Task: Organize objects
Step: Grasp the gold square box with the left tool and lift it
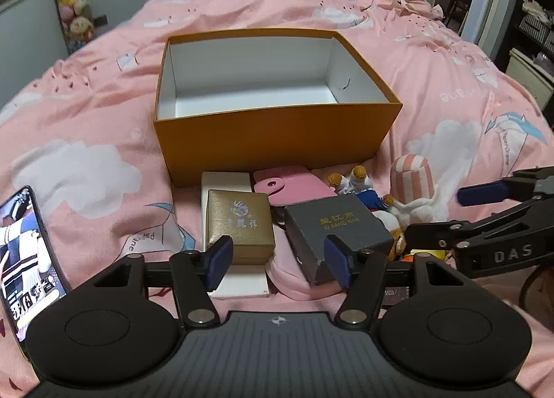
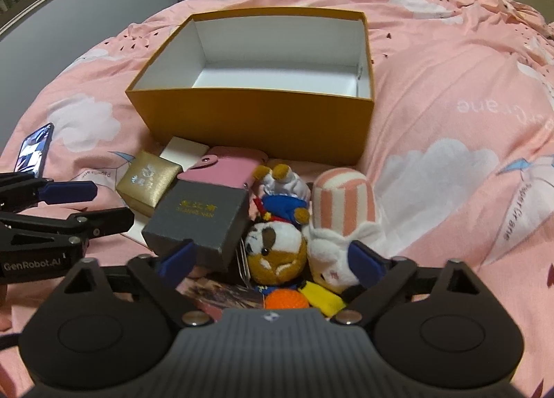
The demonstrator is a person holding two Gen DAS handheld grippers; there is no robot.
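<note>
Nothing is sitting in the orange box (image 1: pixel 273 141) yet; it is lying empty on the bed (image 1: pixel 450 93). The gold box (image 1: pixel 239 221), grey box (image 1: pixel 332 224), pink wallet (image 1: pixel 294 186) and plush toys (image 2: pixel 277 252) are waiting just before it. The left gripper (image 1: pixel 277 263) and right gripper (image 2: pixel 273 259) are hovering wide open, holding nothing, so all the sorting is remaining.

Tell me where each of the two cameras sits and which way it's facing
Left wrist: on the left gripper, angled down over the bed at the gold box and grey box; its open fingers show, with the other gripper at the right edge.
Right wrist: on the right gripper, angled down at the plush toys; its open fingers show, with the left gripper at the left edge.
Shared: the empty orange box, both small boxes, the pink wallet and the phone.
</note>
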